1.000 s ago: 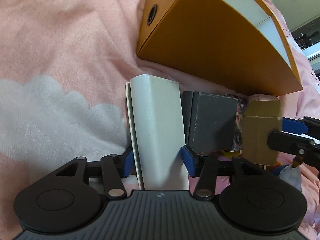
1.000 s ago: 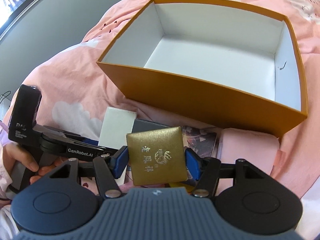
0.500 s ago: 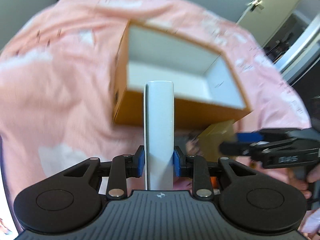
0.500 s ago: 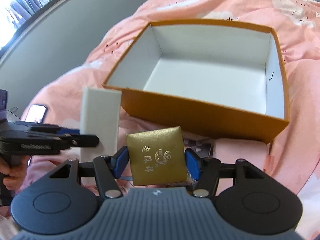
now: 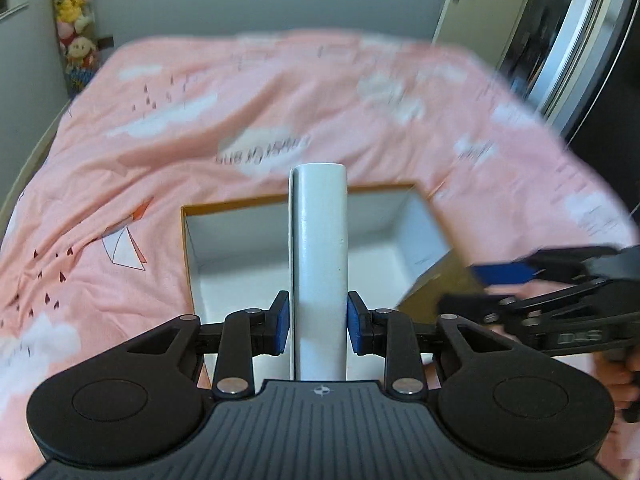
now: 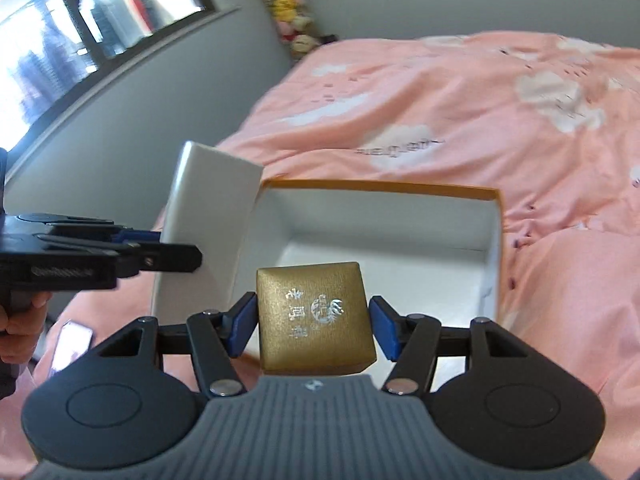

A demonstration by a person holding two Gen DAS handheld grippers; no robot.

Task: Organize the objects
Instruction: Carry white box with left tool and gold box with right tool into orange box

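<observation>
Left gripper [image 5: 319, 317]: we hold it clenched on the white box [image 5: 319, 264], blue pads pressed to both narrow sides, the box standing upright on edge.
White box position: we see it raised above the near left part of the orange box [image 5: 240, 202], touching nothing but the pads.
Right gripper [image 6: 312, 322]: we hold it clamped around the gold box [image 6: 314, 316], its printed lid facing the camera; the right pad looks a hair off the box's side.
Gold box position: we carry it in the air over the near edge of the orange box's open interior.
Orange box: we find it lying open on the pink bedspread [image 6: 460, 112], white lining showing, nothing visible inside.
Grippers relative: ours sit side by side, the left gripper's white box just left of the gold one.
Background: plush toys [image 5: 76, 28] stacked in the far corner; window [image 6: 80, 20] along the wall.
</observation>
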